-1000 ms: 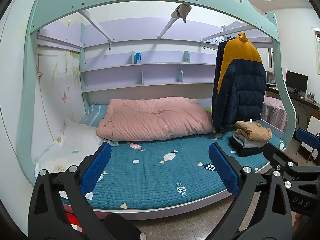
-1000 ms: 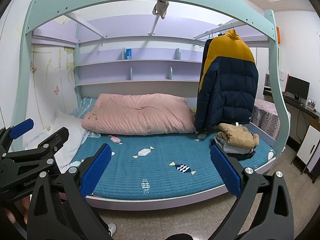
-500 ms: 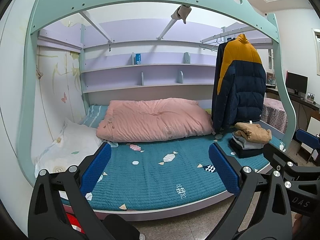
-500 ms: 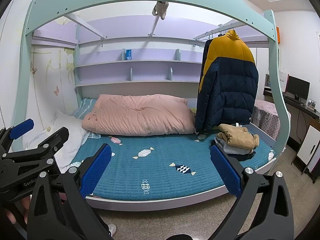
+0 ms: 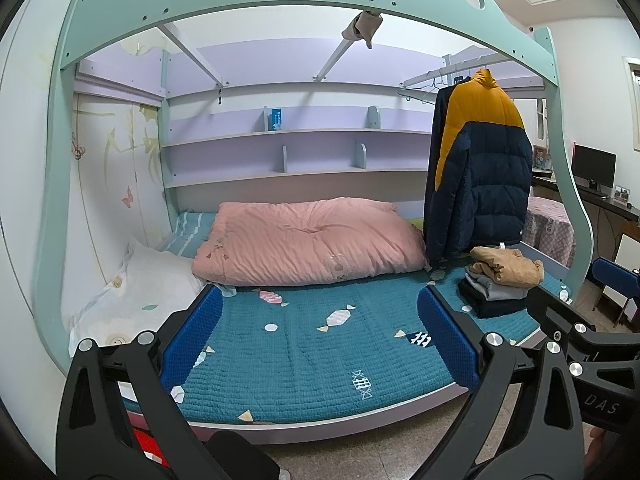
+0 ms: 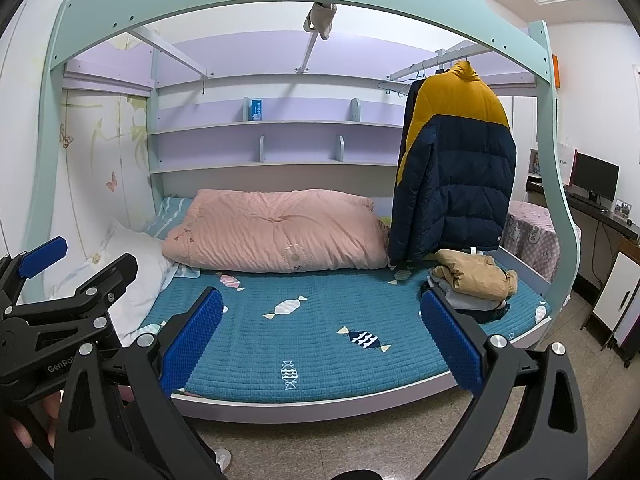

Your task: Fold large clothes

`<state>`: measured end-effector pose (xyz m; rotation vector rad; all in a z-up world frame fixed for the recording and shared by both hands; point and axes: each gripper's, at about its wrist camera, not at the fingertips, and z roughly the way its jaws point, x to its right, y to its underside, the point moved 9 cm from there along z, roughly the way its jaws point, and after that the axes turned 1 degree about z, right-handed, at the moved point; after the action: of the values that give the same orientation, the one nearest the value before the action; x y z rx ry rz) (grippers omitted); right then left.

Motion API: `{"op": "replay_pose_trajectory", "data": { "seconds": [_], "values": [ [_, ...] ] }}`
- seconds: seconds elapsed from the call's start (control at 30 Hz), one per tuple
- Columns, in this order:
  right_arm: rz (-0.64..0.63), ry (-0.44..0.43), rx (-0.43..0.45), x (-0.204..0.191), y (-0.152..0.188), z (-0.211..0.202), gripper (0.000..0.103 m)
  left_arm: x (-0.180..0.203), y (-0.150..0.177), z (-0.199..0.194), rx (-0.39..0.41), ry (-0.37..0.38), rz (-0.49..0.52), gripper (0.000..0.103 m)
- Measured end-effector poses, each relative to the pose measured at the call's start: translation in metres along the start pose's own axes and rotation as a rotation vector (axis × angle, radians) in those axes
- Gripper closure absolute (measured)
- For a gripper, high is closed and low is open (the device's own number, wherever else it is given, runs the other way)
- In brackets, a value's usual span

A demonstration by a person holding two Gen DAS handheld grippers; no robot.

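Barely anything has changed: left gripper (image 5: pixel 318 336) and right gripper (image 6: pixel 322 336) still hover wide open, empty, before the bed's front edge (image 6: pixel 320 396). Jacket (image 6: pixel 454 160) hangs over the folded pile (image 6: pixel 472 284) at the right end; the middle mattress is bare.

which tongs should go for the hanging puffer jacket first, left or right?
Right, probably. Both tongs, left and right, are open and empty, short of the bed. The puffer jacket hangs at the bed's right end, nearer the right tongs' side.

Teal bed (image 5: pixel 304 356), pink duvet (image 5: pixel 308 244), white pillow (image 5: pixel 140 296), folded clothes (image 5: pixel 500 280)
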<state>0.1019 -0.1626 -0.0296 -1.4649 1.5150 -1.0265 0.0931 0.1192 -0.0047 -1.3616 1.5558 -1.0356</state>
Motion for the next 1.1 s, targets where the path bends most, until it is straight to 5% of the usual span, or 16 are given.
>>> {"op": "replay_pose_trajectory", "data": {
  "seconds": [1.1],
  "values": [
    [0.001, 0.002, -0.021, -0.001, -0.004, 0.011, 0.007, 0.003, 0.002, 0.011, 0.004, -0.025, 0.001, 0.005]
  ]
}}
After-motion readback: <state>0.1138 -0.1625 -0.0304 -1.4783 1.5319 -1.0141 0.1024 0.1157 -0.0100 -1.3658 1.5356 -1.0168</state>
